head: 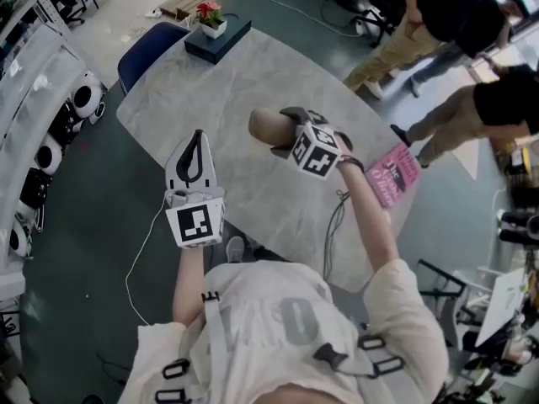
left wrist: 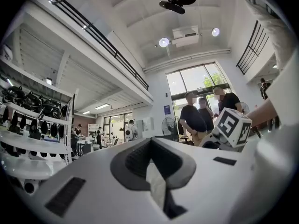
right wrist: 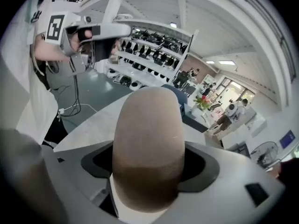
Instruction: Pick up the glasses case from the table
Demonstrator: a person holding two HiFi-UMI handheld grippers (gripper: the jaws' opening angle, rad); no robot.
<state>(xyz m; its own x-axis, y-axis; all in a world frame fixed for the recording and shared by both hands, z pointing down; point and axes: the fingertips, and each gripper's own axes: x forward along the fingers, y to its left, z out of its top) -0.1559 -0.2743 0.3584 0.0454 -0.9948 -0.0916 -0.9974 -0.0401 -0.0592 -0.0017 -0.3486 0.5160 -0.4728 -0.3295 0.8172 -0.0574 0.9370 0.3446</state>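
The glasses case [head: 264,125] is a tan, rounded oblong, and my right gripper [head: 285,131] is shut on its near end over the middle of the grey oval table [head: 253,74]. In the right gripper view the case [right wrist: 148,139] fills the space between the jaws and sticks out forward, with the tabletop below it. My left gripper [head: 199,141] is held up at the table's near left edge, shut with nothing in it. In the left gripper view its jaws meet and point up into the room. The right gripper's marker cube [left wrist: 232,126] shows there at the right.
At the table's far end stands a dark box with a small red-flowered plant [head: 216,32]. A pink book [head: 393,175] lies at the right edge. A blue chair [head: 143,53] stands far left, shelves [head: 42,124] line the left wall, and people [head: 455,32] stand at the upper right. A cable [head: 335,225] hangs off the near edge.
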